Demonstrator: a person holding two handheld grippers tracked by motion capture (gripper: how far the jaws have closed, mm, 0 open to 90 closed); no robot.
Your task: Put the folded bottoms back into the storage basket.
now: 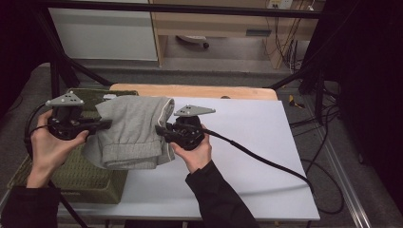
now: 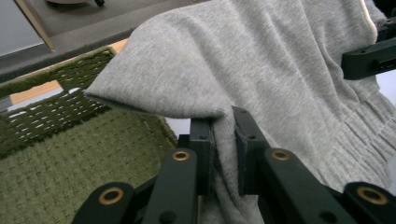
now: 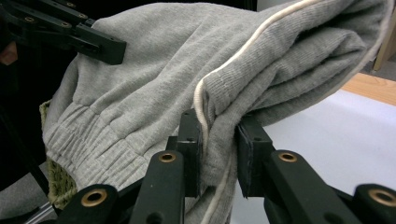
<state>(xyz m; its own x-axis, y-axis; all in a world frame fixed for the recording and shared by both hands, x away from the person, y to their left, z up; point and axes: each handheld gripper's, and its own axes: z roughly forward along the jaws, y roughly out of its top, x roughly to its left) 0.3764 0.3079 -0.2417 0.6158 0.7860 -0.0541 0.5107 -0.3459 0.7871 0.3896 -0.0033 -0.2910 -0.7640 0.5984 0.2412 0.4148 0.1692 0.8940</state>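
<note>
While both grippers' fingers (image 2: 247,140) pinch garment (image 1: 130,130) edges: basket (image 1: 81,175) below, bare table (image 1: 256,156) rightward.

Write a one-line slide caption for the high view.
Left gripper and right gripper hold a folded grey sweatshirt between them above a green woven basket and white table.

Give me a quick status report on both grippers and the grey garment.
Left gripper and right gripper both shut on grey garment. Garment held up, folded, over green basket edge. Nothing in the way.
</note>
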